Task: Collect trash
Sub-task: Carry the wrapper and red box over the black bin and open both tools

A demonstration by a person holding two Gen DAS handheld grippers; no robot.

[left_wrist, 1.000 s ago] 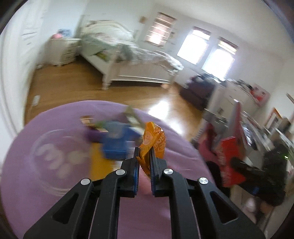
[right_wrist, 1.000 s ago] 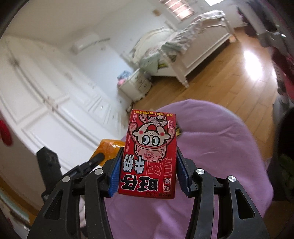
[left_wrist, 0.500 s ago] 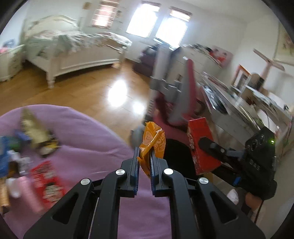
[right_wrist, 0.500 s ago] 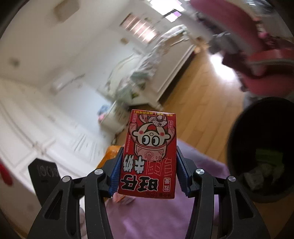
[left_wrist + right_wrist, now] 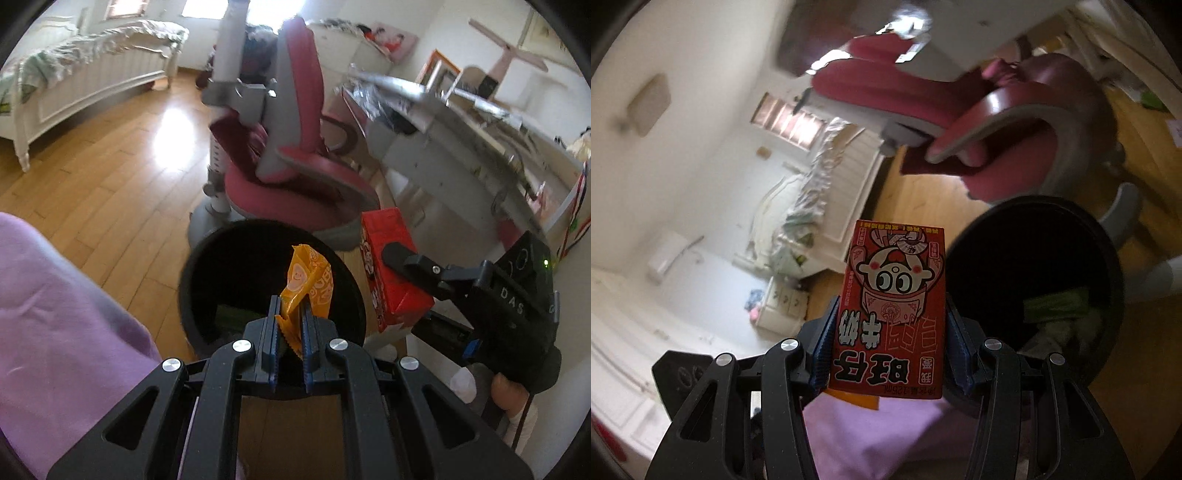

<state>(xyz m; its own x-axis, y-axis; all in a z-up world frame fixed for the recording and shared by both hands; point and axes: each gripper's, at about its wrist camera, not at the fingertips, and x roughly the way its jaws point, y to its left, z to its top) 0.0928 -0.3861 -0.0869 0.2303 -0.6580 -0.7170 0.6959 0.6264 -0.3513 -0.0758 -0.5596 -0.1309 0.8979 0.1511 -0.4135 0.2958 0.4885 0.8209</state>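
My left gripper (image 5: 290, 314) is shut on an orange snack wrapper (image 5: 308, 282), which sticks up over the mouth of a round black trash bin (image 5: 207, 258) on the floor. My right gripper (image 5: 890, 332) is shut on a red milk carton (image 5: 892, 306) with a cartoon face, held upright just left of the black trash bin (image 5: 1108, 258). Green and pale scraps (image 5: 1056, 306) lie inside the bin. In the left wrist view the red milk carton (image 5: 391, 273) and the right gripper (image 5: 424, 269) hang at the bin's right rim, with a person's hand (image 5: 509, 391) on the handle.
A purple cloth-covered surface (image 5: 55, 332) lies left of the bin. A pink and grey desk chair (image 5: 295, 147) stands just behind the bin, with a cluttered desk (image 5: 461, 122) to its right. A white bed (image 5: 85, 74) stands far back across the wooden floor (image 5: 110, 166).
Both grippers have swung away from the purple surface and its litter to the black bin, sinking as they went. Each keeps its hold, on the orange wrapper and on the red carton.
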